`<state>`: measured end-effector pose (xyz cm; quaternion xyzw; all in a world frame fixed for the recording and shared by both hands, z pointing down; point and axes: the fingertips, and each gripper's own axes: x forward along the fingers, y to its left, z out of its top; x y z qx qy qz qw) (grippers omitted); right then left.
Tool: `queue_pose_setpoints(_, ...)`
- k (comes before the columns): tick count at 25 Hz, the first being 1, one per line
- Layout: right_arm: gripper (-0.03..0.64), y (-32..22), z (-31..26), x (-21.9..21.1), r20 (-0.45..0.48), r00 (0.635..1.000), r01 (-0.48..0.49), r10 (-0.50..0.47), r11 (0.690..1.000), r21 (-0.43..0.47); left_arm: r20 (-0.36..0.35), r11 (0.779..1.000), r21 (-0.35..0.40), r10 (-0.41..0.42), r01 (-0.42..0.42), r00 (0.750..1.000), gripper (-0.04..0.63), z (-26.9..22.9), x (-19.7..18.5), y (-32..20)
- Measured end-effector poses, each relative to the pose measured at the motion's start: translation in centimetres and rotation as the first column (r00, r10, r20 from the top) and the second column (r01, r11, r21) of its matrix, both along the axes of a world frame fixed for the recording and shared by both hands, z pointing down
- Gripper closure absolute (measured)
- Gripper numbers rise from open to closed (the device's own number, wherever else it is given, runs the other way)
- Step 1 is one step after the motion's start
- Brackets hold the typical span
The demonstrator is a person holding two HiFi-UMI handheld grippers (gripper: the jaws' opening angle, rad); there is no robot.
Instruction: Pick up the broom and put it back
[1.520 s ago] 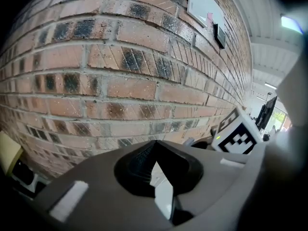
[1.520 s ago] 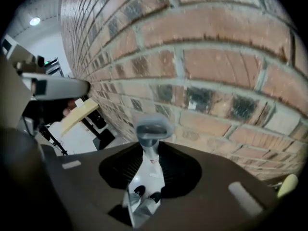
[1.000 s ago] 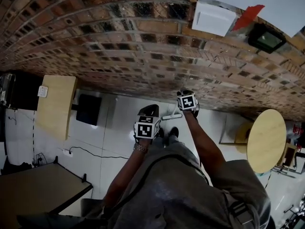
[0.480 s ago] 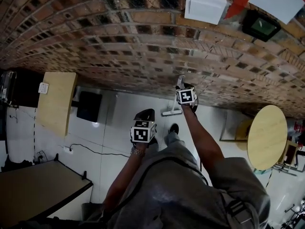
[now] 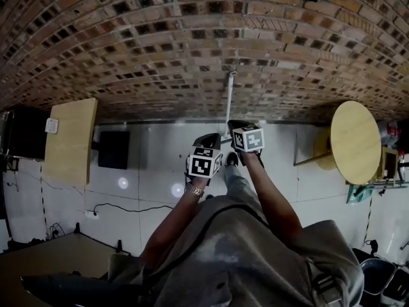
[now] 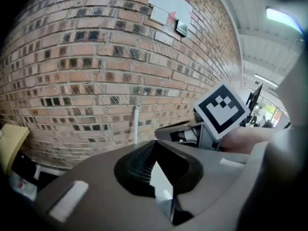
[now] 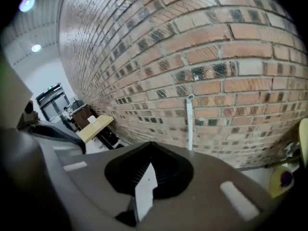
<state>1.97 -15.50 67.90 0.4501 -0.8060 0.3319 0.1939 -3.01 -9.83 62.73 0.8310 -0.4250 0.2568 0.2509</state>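
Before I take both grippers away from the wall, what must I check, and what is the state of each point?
1. The broom stands upright against the brick wall: ok.
2. The right gripper is free of the broom: ok. Its jaws are together with nothing between them, and the handle is ahead, at the wall.
3. The left gripper is empty: ok. Its jaws are together too.
4. The broom head sits flat on the floor: cannot tell. The right gripper hides it in the head view.
5. There is room on the right side: ok. The round table stands apart from the right arm.
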Motion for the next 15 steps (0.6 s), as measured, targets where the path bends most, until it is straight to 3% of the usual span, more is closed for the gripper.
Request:
queue_pose_setpoints(4,0.617,8.2,-2.7,-1.8,0.057,0.997,-0.041,0.042,0.999,-0.015,-0.038,0.999,-0.02,0.035,-0.036,0.999,0.591,0.5,-0.2,6.7)
queue_pose_setpoints(8,0.617,15.1,-3.8,-3.1,0.022,0.999,-0.045,0.046,0.998,-0.043,-0.053,0.999,-0.02,0.035,-0.036,0.998,0.592,0.2,-0.8,11.0)
queue_pose_setpoints(15,0.617,18.2,-6.0,-3.8,-0.015,0.999,-0.029,0.029,1.0,0.012,-0.074,1.0,0.015,-0.002,0.003,0.997,0.591,-1.4,-0.7,12.2)
